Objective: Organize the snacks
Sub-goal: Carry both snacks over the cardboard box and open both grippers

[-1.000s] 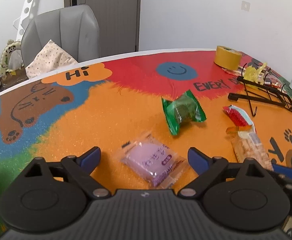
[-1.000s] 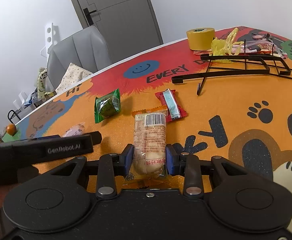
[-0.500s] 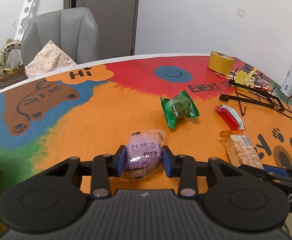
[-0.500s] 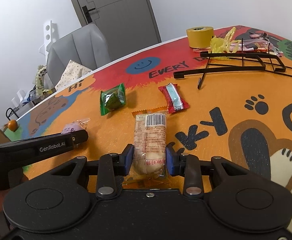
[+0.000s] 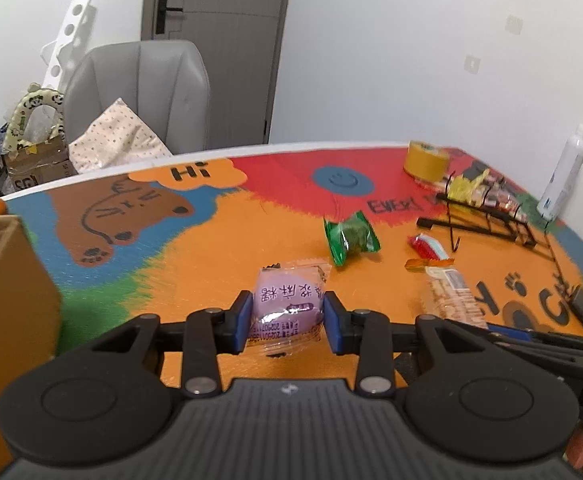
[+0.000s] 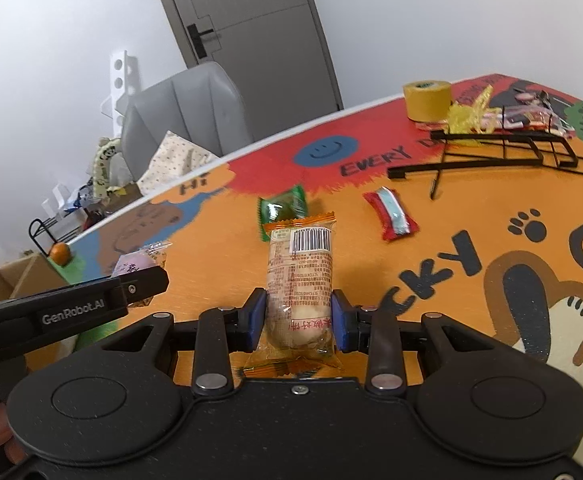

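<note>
My left gripper is shut on a purple snack in a clear wrapper, lifted off the colourful table mat. My right gripper is shut on a long orange-edged packet of biscuits, held up above the mat. That packet also shows at the right of the left wrist view. A green wrapped snack and a red and blue wrapped snack lie on the mat beyond. In the right wrist view the left gripper's arm crosses the left side with the purple snack at its tip.
A cardboard box stands at the left edge. A black wire rack lies at the back right with a yellow tape roll, packets and a white bottle around it. A grey chair sits behind the table; a small orange rests near the box.
My left gripper closed on the purple snack and lifted it; the box came into view at left. My right gripper rose a little with the biscuit packet still in it.
</note>
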A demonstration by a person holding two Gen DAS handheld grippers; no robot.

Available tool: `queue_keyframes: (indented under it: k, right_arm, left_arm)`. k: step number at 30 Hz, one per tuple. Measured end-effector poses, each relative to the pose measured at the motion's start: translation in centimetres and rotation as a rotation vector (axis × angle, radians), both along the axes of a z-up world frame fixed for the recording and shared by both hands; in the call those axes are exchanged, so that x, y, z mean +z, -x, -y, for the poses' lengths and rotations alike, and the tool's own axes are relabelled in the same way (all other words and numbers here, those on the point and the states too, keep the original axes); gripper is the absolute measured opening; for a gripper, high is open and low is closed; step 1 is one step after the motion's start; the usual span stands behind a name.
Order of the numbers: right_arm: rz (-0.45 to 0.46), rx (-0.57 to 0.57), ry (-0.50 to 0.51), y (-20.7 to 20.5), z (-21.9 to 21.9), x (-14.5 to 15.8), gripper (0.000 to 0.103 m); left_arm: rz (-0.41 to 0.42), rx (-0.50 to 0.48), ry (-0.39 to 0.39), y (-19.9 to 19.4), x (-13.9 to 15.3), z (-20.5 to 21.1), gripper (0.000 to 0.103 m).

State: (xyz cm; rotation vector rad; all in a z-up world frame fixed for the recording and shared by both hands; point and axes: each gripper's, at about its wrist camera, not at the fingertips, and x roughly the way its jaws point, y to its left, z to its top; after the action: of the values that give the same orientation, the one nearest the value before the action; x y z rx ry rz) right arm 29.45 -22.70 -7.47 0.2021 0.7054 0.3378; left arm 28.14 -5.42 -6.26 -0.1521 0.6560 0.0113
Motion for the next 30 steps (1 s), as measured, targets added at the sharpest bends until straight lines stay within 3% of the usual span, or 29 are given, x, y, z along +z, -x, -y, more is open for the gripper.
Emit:
queue_keyframes:
  k: [16, 30]
  right_arm:
    - [0.053, 0.056, -0.029, 3.3, -3.1, 3.6, 0.032]
    - [0.090, 0.140, -0.019, 4.4, -7.7, 5.6, 0.032]
  left_arm:
    - [0.079, 0.052, 0.025, 5.8, 4.5, -3.7, 0.036]
    - [0.119, 0.127, 0.056, 9.4, 6.2, -8.8, 0.036]
